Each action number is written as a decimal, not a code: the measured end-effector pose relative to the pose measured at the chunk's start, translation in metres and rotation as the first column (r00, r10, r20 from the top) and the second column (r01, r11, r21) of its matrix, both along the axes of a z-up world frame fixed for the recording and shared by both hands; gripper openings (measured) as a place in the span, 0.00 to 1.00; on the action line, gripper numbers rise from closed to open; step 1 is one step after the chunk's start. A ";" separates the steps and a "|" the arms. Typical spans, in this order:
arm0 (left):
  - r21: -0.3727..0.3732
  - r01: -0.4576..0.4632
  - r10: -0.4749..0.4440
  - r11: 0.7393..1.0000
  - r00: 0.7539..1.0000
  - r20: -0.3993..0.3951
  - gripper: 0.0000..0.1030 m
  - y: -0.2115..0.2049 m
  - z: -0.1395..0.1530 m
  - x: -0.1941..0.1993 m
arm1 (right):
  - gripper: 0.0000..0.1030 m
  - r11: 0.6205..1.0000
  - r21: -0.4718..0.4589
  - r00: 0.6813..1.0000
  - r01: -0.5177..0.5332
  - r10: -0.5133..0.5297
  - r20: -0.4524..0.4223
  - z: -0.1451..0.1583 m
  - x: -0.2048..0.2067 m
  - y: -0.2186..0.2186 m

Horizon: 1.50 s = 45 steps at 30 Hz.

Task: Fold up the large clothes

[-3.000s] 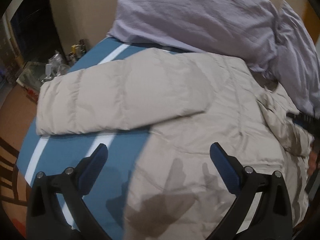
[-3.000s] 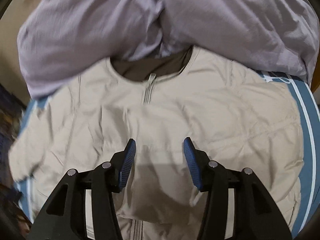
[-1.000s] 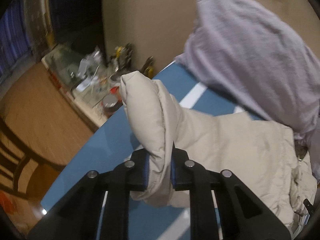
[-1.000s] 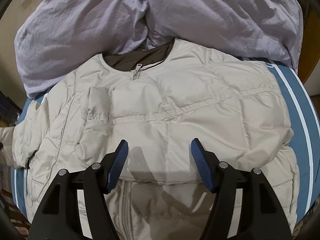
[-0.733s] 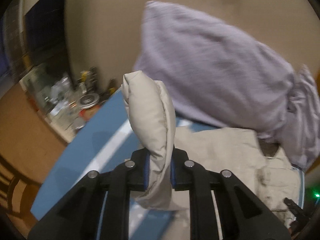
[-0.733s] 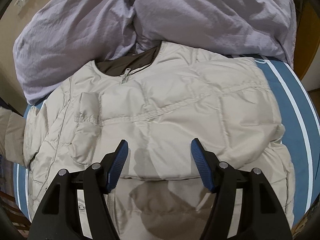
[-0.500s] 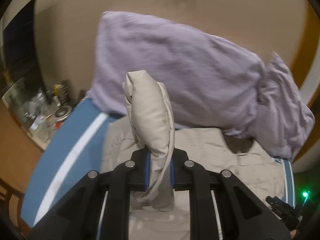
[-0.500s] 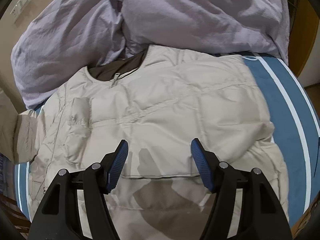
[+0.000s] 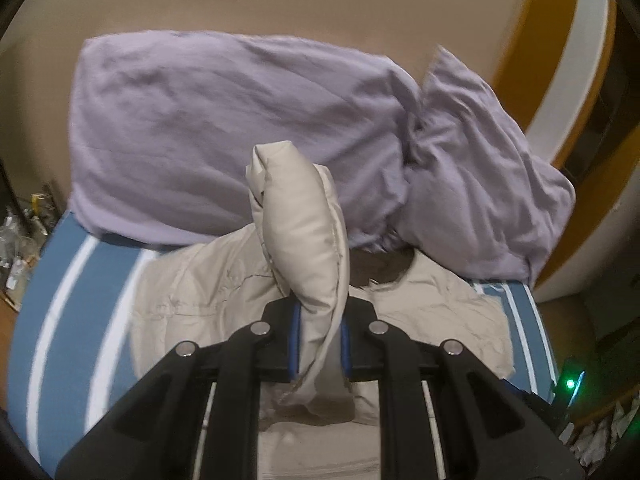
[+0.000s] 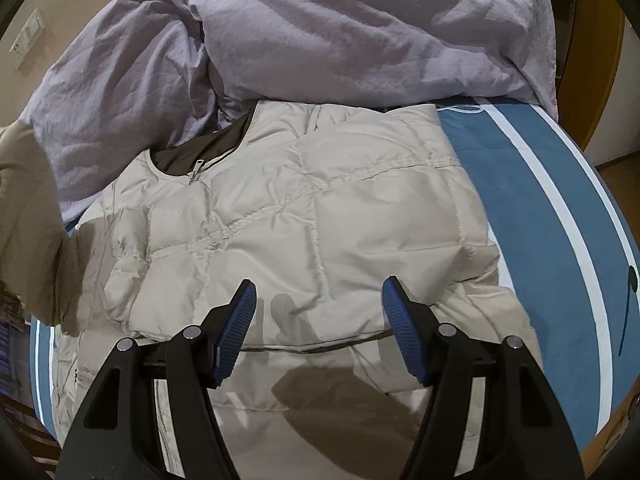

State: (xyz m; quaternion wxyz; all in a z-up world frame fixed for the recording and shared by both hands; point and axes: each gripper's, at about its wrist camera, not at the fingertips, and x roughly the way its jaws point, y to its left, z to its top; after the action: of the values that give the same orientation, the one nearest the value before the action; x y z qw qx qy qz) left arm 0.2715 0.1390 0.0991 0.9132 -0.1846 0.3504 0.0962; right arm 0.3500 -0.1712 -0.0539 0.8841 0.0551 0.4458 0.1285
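A beige quilted puffer jacket [image 10: 312, 216] lies front up on a blue bed cover with white stripes [image 10: 560, 208]; its zip and dark collar lining point to the pillows. One sleeve lies folded across its chest. My left gripper [image 9: 319, 340] is shut on the other sleeve [image 9: 300, 224] and holds it raised above the jacket body [image 9: 192, 300]. That lifted sleeve shows at the left edge of the right wrist view [image 10: 24, 216]. My right gripper [image 10: 318, 312] is open and empty, hovering over the jacket's lower chest.
Two lilac pillows [image 9: 224, 132] [image 10: 360, 28] lie against the beige wall at the head of the bed, touching the jacket's collar. Cluttered small items [image 9: 16, 220] stand at the far left. A device with a green light [image 9: 570, 383] sits at the right.
My left gripper, shut on the sleeve, has swung it from the bed's left edge up and over the jacket body. My right gripper has stayed open above the jacket, drifting slightly.
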 end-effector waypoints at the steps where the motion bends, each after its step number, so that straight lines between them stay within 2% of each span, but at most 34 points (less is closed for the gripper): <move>1: 0.002 0.016 -0.016 1.000 1.000 -0.012 0.15 -0.010 -0.005 0.006 | 0.65 1.000 0.001 1.000 -0.002 0.002 0.001 0.000 0.000 -0.002; 9: 0.033 0.092 -0.087 0.995 0.987 -0.134 0.15 -0.069 -0.051 0.039 | 0.68 1.000 0.000 1.000 -0.018 0.018 0.015 0.000 0.001 -0.016; 16: 0.031 0.112 -0.100 0.993 0.961 -0.258 0.16 -0.101 -0.102 0.058 | 0.68 1.000 0.014 1.000 -0.015 0.015 0.005 -0.005 0.008 -0.033; 20: 0.050 0.106 -0.087 0.993 0.953 -0.291 0.18 -0.112 -0.118 0.060 | 0.68 1.000 0.020 1.000 -0.016 0.016 -0.003 -0.009 0.013 -0.043; 21: 0.055 0.104 -0.084 0.993 0.952 -0.294 0.19 -0.115 -0.120 0.061 | 0.68 1.000 0.021 1.000 -0.016 0.016 -0.005 -0.010 0.014 -0.044; 27: 0.046 0.095 -0.077 0.994 0.953 -0.292 0.44 -0.134 -0.123 0.065 | 0.68 0.999 0.032 0.999 -0.037 0.037 -0.014 -0.014 0.021 -0.055; 31: 0.007 0.083 -0.079 0.996 0.962 -0.263 0.51 -0.139 -0.110 0.062 | 0.68 0.998 0.043 0.999 -0.050 0.050 -0.008 -0.013 0.027 -0.062; 34: -0.005 0.059 -0.059 0.998 0.974 -0.221 0.62 -0.135 -0.095 0.057 | 0.68 0.997 0.055 0.999 -0.051 0.051 0.002 -0.010 0.032 -0.069; 39: -0.037 -0.005 -0.001 0.999 0.990 -0.139 0.62 -0.117 -0.076 0.046 | 0.68 0.996 0.075 0.999 -0.038 0.037 0.008 -0.009 0.042 -0.078; 41: 0.000 -0.032 0.031 1.000 0.986 -0.165 0.62 -0.112 -0.078 0.049 | 0.68 0.996 0.082 0.999 -0.032 0.032 0.003 -0.011 0.045 -0.080; 45: 0.012 -0.068 0.068 0.998 0.971 -0.231 0.62 -0.105 -0.097 0.057 | 0.68 0.996 0.083 1.000 -0.029 0.029 -0.005 -0.016 0.049 -0.082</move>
State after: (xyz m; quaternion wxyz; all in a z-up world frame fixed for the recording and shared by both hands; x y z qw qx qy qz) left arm 0.3286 0.0342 0.0019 0.8627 -0.1821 0.4476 0.1490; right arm 0.3987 -0.2534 -0.0695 0.8777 0.0858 0.4436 0.1596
